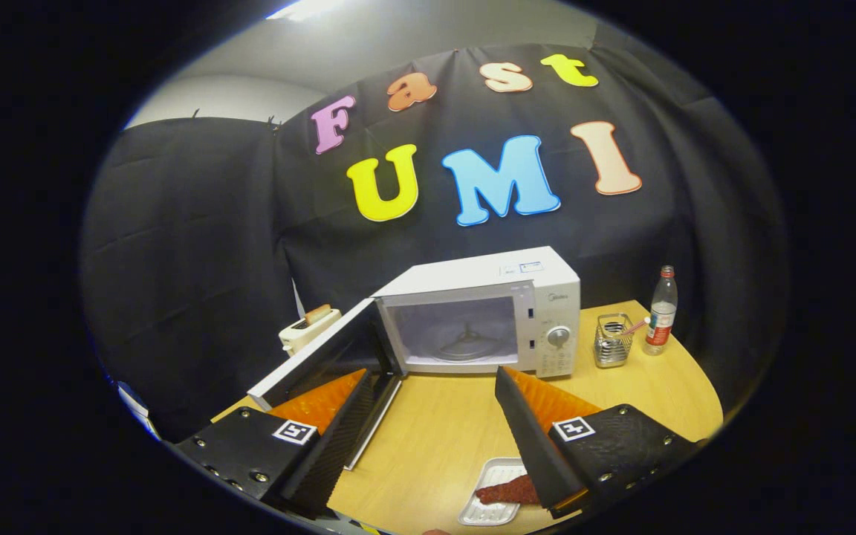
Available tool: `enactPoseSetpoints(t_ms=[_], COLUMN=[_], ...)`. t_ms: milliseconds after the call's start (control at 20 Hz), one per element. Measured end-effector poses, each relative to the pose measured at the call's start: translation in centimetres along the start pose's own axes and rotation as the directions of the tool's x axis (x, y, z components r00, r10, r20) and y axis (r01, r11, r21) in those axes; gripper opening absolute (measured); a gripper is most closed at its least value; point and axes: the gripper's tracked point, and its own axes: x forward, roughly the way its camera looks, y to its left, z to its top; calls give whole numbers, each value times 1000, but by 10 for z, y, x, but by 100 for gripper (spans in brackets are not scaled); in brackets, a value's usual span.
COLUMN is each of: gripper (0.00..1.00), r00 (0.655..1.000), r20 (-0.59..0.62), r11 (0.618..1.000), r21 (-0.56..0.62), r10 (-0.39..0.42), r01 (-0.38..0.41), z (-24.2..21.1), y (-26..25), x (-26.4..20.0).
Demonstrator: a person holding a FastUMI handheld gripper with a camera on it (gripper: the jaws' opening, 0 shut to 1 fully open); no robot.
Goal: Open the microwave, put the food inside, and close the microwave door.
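Two fingers of the tongs [435, 397] are spread wide, holding nothing. Just below the right finger, food [508, 490] lies in a tray [489, 513]. Beyond them the microwave [484, 319] stands with its door [320, 364] open.

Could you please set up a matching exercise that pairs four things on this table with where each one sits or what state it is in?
Things:
1. microwave door
2. food tray
3. plastic bottle
4. toaster

Places or states:
A. on the table's near edge, between the open gripper fingers, by the right one
B. swung open to the left of the microwave
C. beyond the open door, left of the microwave
D. far right, beside the metal wire basket

Pairs: 1-B, 2-A, 3-D, 4-C
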Motion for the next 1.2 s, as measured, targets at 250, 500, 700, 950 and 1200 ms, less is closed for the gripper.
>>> enactPoseSetpoints(t_ms=[250, 500, 700, 950, 1200], gripper=[100, 100, 100, 100, 95], r00=[995, 979, 961, 944, 932], r20=[-85, -187, -265, -319, -361], r11=[994, 978, 956, 929, 871], r21=[85, 175, 252, 320, 444], r10=[-57, -76, -77, -81, -42], r01=[64, 109, 147, 188, 211], z=[-32, -75, -111, -141, -166], y=[-52, -85, -97, -110, -112], x=[-2, -10, -13, -23, -35])
